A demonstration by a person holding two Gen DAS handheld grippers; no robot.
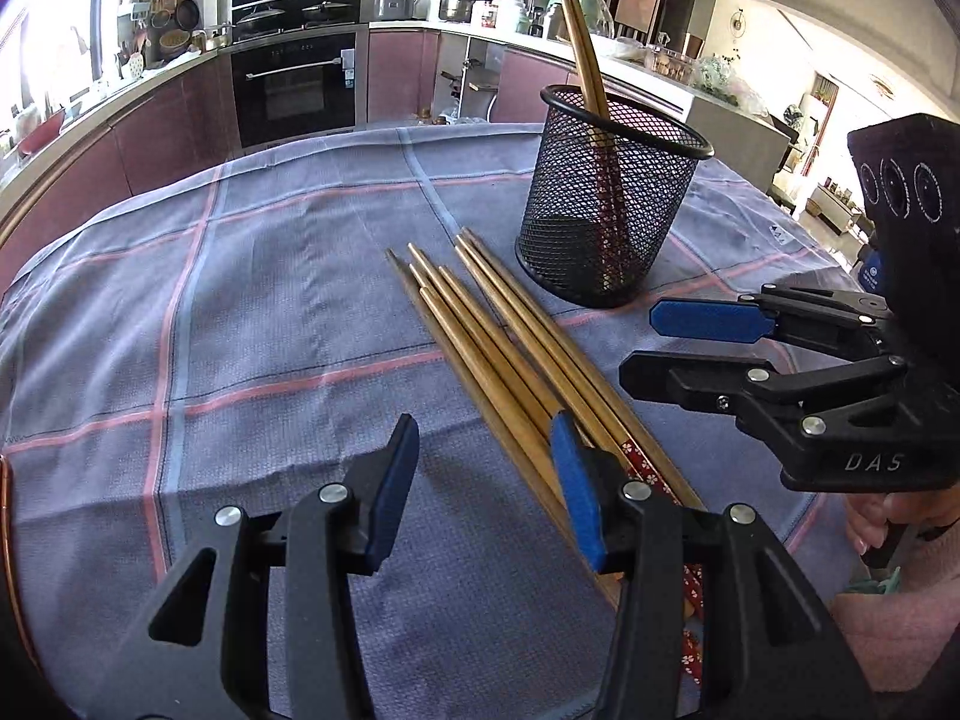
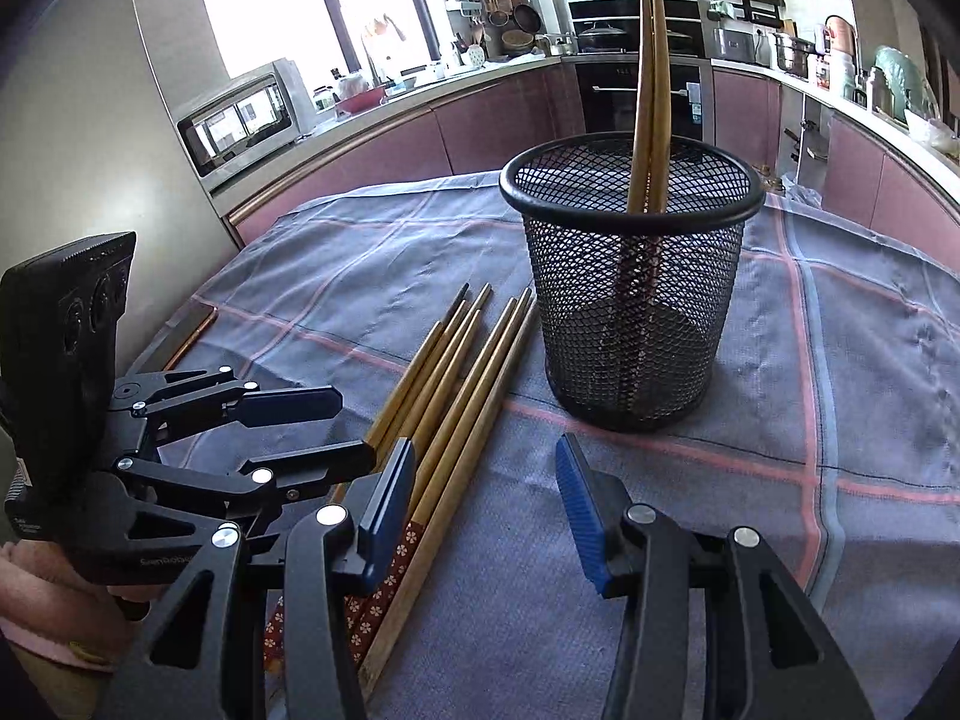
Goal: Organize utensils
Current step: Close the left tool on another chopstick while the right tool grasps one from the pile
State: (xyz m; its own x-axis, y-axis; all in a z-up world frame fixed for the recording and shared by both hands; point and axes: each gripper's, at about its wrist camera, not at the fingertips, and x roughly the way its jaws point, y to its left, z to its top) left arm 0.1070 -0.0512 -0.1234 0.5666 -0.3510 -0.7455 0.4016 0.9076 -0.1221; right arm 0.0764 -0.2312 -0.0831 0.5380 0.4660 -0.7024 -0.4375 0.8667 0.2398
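Note:
Several wooden chopsticks (image 1: 480,336) with red patterned ends lie side by side on the checked cloth, also in the right wrist view (image 2: 456,384). A black mesh cup (image 1: 606,204) stands upright beyond them with two chopsticks (image 1: 579,42) leaning in it; it also shows in the right wrist view (image 2: 630,276). My left gripper (image 1: 486,486) is open and empty, low over the cloth, its right finger over the chopsticks' handle ends. My right gripper (image 2: 486,510) is open and empty, to the right of the pile; it shows in the left wrist view (image 1: 660,342).
The blue-grey cloth (image 1: 240,330) with pink stripes covers the table. Kitchen counters, an oven (image 1: 294,84) and a microwave (image 2: 240,120) stand behind. The left gripper shows at the left of the right wrist view (image 2: 324,426).

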